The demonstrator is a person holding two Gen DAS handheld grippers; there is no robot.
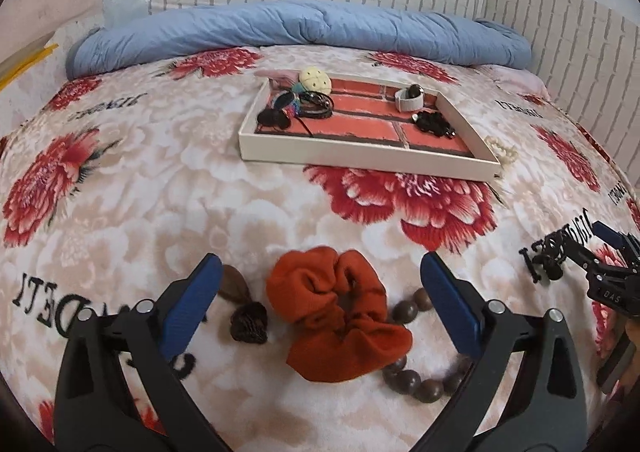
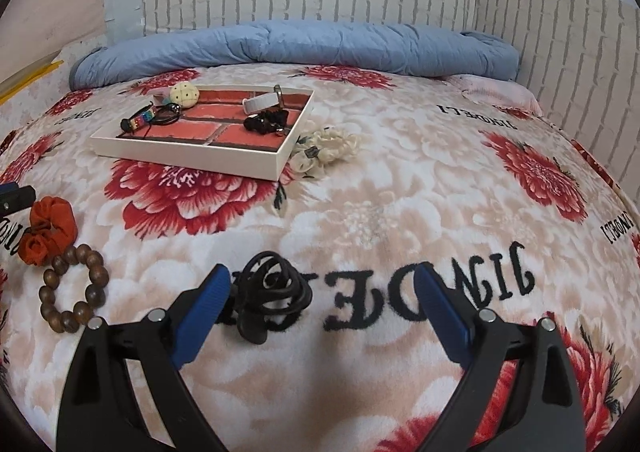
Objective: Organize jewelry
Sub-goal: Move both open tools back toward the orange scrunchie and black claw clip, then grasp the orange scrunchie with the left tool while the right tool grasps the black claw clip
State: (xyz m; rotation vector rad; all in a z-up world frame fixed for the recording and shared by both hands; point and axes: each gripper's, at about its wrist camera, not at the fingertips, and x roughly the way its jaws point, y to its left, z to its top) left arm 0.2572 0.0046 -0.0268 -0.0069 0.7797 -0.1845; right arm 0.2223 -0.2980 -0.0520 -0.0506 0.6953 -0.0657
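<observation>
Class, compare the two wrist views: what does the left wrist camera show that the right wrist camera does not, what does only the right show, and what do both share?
Only the left wrist view shows the two dark brown seed-like pieces beside the scrunchie, and the open left gripper.

Only the right wrist view shows the whole cream scrunchie beside the tray; the left shows only its edge. It alone shows the full ring of the bead bracelet.

Both show the tray, orange scrunchie, black cord tangle, right gripper and blue quilt.
</observation>
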